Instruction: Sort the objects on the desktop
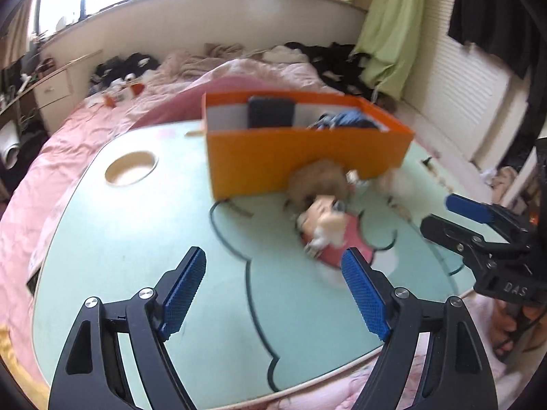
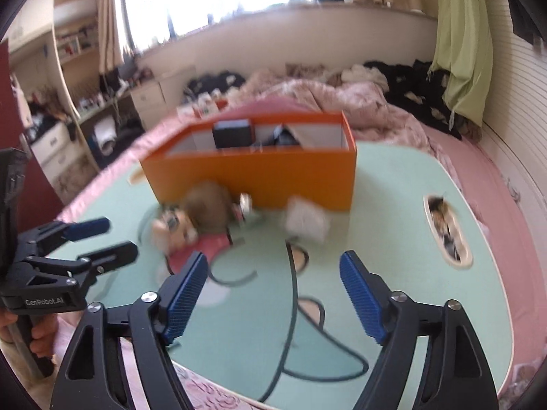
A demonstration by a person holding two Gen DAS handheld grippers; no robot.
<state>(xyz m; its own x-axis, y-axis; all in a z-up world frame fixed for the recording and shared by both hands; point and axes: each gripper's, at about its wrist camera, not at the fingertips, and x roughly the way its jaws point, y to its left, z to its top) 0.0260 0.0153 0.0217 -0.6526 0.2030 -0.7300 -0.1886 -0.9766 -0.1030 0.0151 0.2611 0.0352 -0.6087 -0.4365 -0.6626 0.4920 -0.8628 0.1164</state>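
Doll (image 1: 328,229) beyond open left gripper (image 1: 273,294), against orange box (image 1: 307,157)

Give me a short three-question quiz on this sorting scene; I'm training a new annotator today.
1. True or false: the doll is inside the orange box.
2. Which gripper holds something? A) left gripper B) right gripper C) neither
3. Fill in: the black case stands in the ____.

Key:
1. False; it lies on the green table in front of the box.
2. C; both are open with nothing between the fingers.
3. Orange box.
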